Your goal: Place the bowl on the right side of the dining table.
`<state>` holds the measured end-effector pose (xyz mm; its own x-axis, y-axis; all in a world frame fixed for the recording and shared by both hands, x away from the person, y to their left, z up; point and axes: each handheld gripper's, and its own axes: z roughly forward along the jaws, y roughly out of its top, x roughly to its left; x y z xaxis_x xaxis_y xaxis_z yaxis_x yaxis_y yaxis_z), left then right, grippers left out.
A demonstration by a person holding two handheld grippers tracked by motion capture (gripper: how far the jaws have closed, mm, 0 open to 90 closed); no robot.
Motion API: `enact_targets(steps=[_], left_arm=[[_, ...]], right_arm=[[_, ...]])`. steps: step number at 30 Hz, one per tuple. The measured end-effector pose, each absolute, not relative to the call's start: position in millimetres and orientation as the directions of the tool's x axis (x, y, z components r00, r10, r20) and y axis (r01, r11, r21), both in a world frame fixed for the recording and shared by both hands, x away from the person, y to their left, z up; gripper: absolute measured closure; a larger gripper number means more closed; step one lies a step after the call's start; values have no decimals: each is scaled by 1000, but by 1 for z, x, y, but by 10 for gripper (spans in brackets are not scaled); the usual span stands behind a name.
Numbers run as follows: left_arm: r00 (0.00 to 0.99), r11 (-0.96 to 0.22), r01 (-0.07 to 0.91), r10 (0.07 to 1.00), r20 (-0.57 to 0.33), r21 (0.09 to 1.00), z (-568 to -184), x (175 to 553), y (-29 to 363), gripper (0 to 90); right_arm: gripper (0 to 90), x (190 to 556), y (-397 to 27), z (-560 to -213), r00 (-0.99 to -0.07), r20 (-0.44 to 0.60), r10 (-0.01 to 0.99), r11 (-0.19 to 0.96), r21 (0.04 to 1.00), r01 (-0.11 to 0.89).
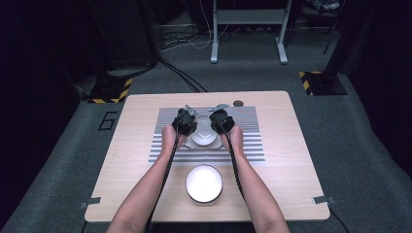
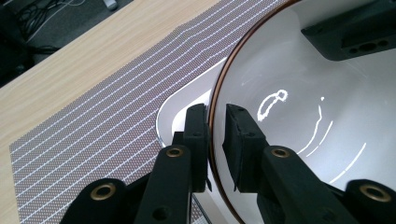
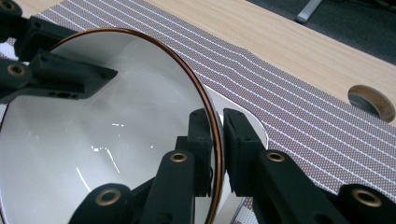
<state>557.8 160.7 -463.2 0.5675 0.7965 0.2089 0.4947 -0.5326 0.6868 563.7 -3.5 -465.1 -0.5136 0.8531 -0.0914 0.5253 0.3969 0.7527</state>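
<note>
A white bowl (image 1: 203,133) with a thin brown rim sits on a white plate (image 2: 173,114) on the striped placemat (image 1: 245,141). My two grippers stand at opposite sides of the bowl. The left gripper (image 2: 216,119) straddles the rim, its outer pad against the wall and a narrow gap beside its inner pad. On the other side, the right gripper (image 3: 218,121) is shut on the rim, one pad inside the bowl and one outside. In the high view the left gripper (image 1: 188,127) and right gripper (image 1: 218,127) flank the bowl from above.
A second white bowl (image 1: 204,183) stands near the table's front edge, between the person's forearms. A round hole (image 1: 237,103) lies in the tabletop behind the placemat. Bare wood runs left and right of the mat.
</note>
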Motion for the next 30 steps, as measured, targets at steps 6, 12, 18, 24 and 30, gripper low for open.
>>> enact_targets(steps=[6, 12, 18, 24, 30], left_arm=[[563, -523, 516, 804, 192, 678, -465, 558, 163, 774], [558, -511, 530, 811, 175, 677, -469, 559, 165, 768], [564, -508, 537, 810, 162, 674, -469, 559, 166, 752], [557, -512, 536, 812, 174, 671, -469, 558, 163, 747], [554, -516, 540, 813, 180, 665, -469, 559, 162, 740]], right_arm=[[809, 567, -2, -464, -504, -76, 860, 384, 746, 544], [812, 569, -2, -464, -488, -59, 871, 370, 734, 570], [817, 573, -7, -467, -462, -15, 887, 325, 730, 602], [817, 575, -8, -470, -454, -6, 891, 320, 718, 618], [817, 579, -11, -470, -435, 54, 899, 275, 705, 654]])
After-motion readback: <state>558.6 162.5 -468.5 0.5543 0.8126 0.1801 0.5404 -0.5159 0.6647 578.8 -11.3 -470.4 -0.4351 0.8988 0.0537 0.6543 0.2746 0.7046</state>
